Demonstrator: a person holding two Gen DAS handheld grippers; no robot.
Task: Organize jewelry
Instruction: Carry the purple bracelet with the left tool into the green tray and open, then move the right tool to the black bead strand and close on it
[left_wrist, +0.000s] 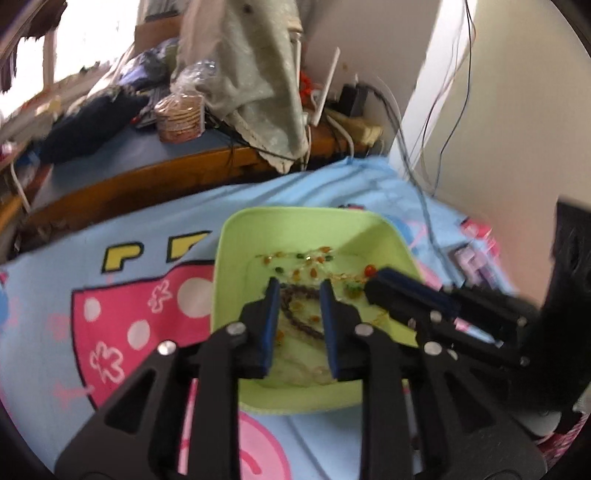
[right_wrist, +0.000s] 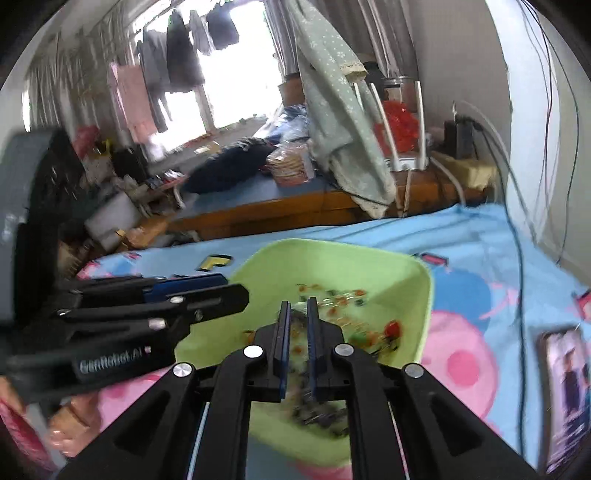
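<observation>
A light green tray (left_wrist: 295, 218) (right_wrist: 332, 251) lies on a blue cartoon blanket. It holds scattered orange, green and red beads (left_wrist: 314, 264) (right_wrist: 347, 297), thin gold chain and a dark beaded chain (left_wrist: 301, 317). My left gripper (left_wrist: 299, 293) hovers over the tray, open. The dark chain shows through the gap, lying on the tray floor below the pads. My right gripper (right_wrist: 298, 312) is over the same tray, its blue pads nearly together. Whether anything thin sits between them is blurred. Each gripper shows in the other's view: the right gripper (left_wrist: 378, 278) beside a red bead, the left gripper (right_wrist: 236, 291) at the tray's left rim.
The blanket (left_wrist: 110, 295) covers the surface around the tray. Behind it stands a wooden desk (left_wrist: 155, 173) piled with clothes, a pale cloth (left_wrist: 255, 85) and packaged food. Cables (left_wrist: 424, 155) hang down the right wall. A phone (right_wrist: 565, 391) lies on the blanket at right. A hand (right_wrist: 70, 421) holds the left gripper.
</observation>
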